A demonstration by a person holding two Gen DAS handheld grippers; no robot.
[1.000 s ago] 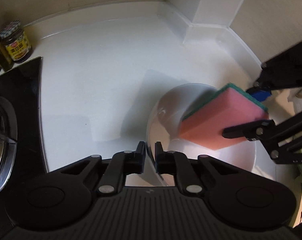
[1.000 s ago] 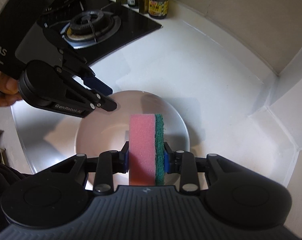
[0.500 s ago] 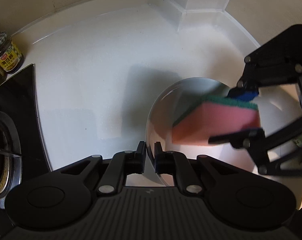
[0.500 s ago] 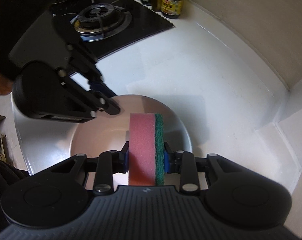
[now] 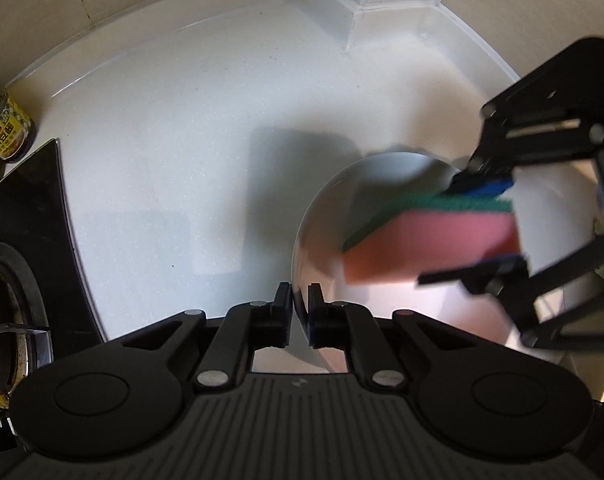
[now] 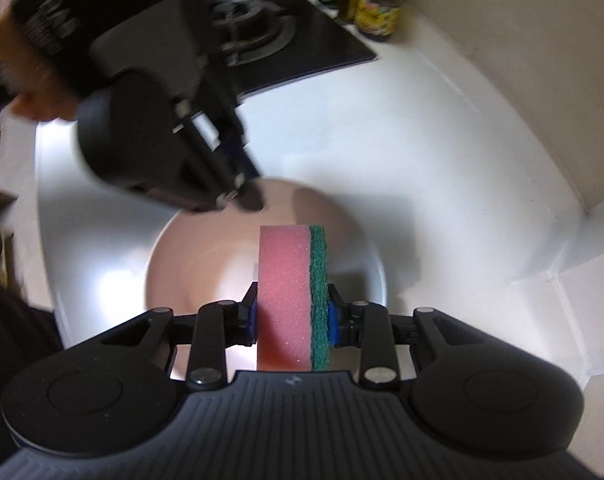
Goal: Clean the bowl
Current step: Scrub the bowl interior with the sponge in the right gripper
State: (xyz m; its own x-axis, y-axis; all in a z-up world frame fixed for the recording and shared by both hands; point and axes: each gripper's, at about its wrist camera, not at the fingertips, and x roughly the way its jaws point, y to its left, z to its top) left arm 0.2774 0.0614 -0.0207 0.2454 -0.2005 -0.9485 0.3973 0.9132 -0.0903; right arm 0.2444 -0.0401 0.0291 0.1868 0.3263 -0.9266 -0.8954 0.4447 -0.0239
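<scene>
Low in the left wrist view, the left gripper (image 5: pixel 300 306) has its jaws clamped on the near rim of the bowl (image 5: pixel 321 216), which sits on the white table (image 5: pixel 182 140) at right of centre. That pinch looks meant to steady the bowl so it cannot skid while it is scrubbed. At the right of the same frame the right gripper (image 5: pixel 481 228) reaches over the bowl, jaws squeezed on a sponge (image 5: pixel 429 244), pink foam with a green scouring face. From the right wrist view the sponge (image 6: pixel 292 296) stands on edge over the bowl's hollow, apparently ready to wipe the inside. A stove (image 6: pixel 258 36) and jar (image 6: pixel 377 10) sit at the top.
</scene>
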